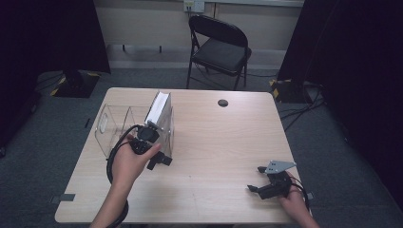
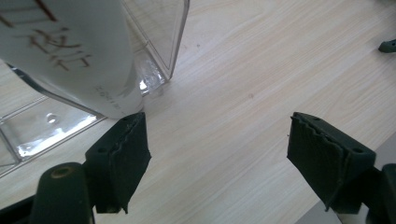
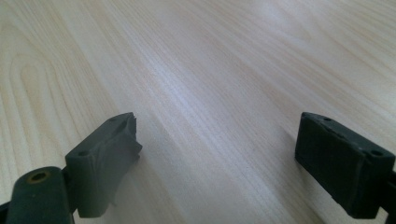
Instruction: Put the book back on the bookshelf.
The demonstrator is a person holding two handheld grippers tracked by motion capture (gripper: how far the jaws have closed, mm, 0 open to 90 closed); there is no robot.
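Observation:
A clear plastic rack (image 1: 111, 126) with dividers stands on the left part of the table, and a white book-like item (image 1: 158, 108) leans upright in its right end. My left gripper (image 1: 159, 145) is at the rack's near right corner, open. In the left gripper view the white item (image 2: 70, 51), printed with brown characters, sits inside the clear rack wall (image 2: 161, 37) just above the left jaw. The left gripper (image 2: 215, 130) has bare wood between its pads. My right gripper (image 1: 255, 179) rests at the table's near right, and the right gripper (image 3: 217, 135) is open over bare wood.
The light wooden table (image 1: 214, 142) has a small dark round disc (image 1: 222, 102) near its far edge. A black folding chair (image 1: 218, 47) stands behind the table. Cables lie on the floor at right (image 1: 299, 111), and dark curtains hang on both sides.

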